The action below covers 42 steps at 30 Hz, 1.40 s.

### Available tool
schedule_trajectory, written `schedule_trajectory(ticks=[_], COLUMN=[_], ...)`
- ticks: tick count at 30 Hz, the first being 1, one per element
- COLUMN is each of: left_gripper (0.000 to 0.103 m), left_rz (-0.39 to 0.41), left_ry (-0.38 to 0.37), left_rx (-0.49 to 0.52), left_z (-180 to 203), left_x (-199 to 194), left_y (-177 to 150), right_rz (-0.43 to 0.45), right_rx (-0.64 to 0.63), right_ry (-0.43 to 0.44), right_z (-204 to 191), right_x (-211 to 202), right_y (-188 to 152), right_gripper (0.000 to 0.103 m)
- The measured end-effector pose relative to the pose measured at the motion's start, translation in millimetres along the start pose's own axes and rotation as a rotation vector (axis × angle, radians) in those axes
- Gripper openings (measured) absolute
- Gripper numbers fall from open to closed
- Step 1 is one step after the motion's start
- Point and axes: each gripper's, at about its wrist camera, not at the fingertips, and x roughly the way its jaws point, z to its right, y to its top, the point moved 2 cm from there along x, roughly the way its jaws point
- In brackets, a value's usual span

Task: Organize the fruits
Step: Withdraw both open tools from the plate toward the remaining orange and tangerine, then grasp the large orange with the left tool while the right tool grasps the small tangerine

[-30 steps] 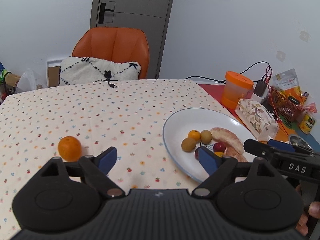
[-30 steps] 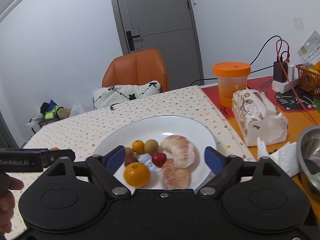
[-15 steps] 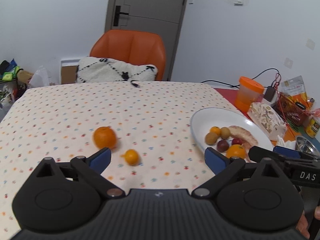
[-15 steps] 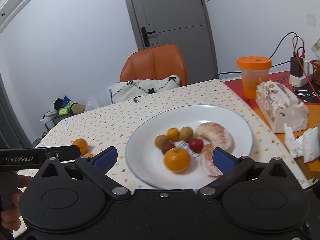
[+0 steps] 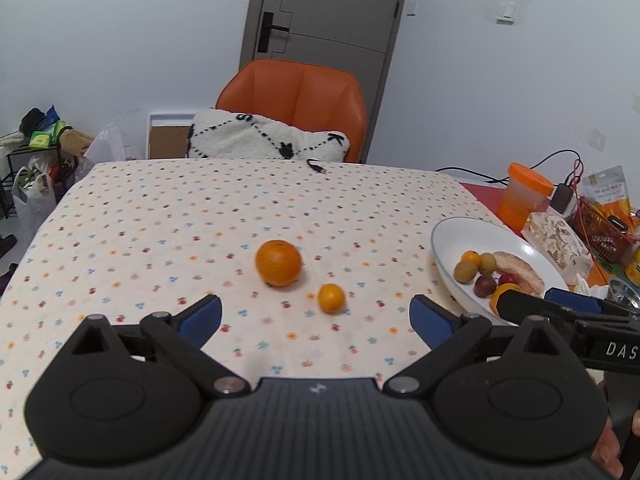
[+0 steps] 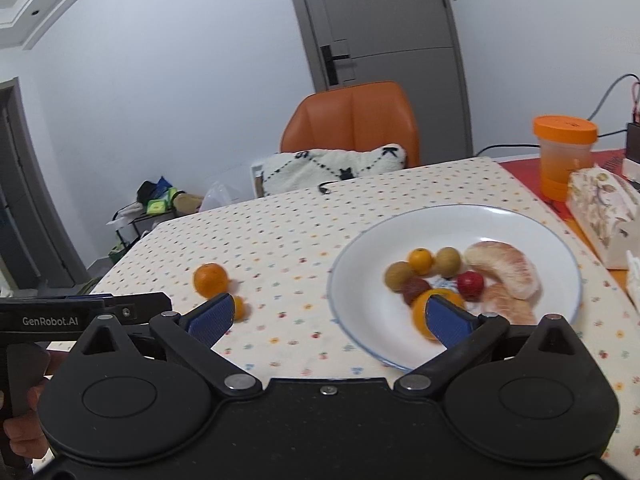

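A large orange (image 5: 278, 263) (image 6: 211, 278) and a small mandarin (image 5: 331, 298) (image 6: 239, 307) lie on the dotted tablecloth. My left gripper (image 5: 316, 318) is open and empty, just short of them. A white plate (image 5: 444, 240) (image 6: 360, 256) at the right holds an orange (image 6: 424, 312), a small mandarin (image 6: 420, 260), several brown and red small fruits, and pomelo segments (image 6: 504, 264). My right gripper (image 6: 327, 316) hangs open and empty over the plate's near left rim, its right finger in front of the orange on the plate.
An orange chair (image 5: 296, 100) with a white cushion (image 5: 264, 140) stands at the table's far edge. An orange-lidded jar (image 6: 564, 156), a tissue pack (image 6: 604, 212), a red basket (image 5: 604, 228) and cables crowd the right side. A hand (image 6: 20, 432) holds the left gripper.
Both grippers have drawn back and swung left. The large orange and the small mandarin now sit ahead of the left gripper; the plate has slid to the right in both views.
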Motion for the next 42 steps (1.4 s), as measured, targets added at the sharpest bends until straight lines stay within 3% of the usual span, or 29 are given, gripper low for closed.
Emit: schedule_trajectory(ticks=[11, 27, 36, 42], left_gripper=[0.099, 0.096, 0.094, 0.088], left_rz=[0.009, -0.005, -0.016, -0.034], left_ry=[0.062, 0.087, 0.091, 0.071], left_rx=[-0.009, -0.040, -0.068, -0.086], left_z=[-24.8, -47.8, -60.5, -67.8], left_x=[-4.7, 6.4, 18.4, 26.4], left_y=[0.0, 8.6, 13.8, 17.8], right_rz=[-0.015, -0.080, -0.140, -0.182], right_rx=[-0.046, -0.088, -0.078, -0.082], right_ry=[0.061, 0.132, 0.135, 0.143], right_z=[-27.3, -54.5, -60.4, -67.5], right_x=[14.2, 50.8, 77.9, 94.7], right_y=[3.9, 6.8, 6.6, 4.2], right_gripper=[0.102, 0.086, 0.073, 0.059])
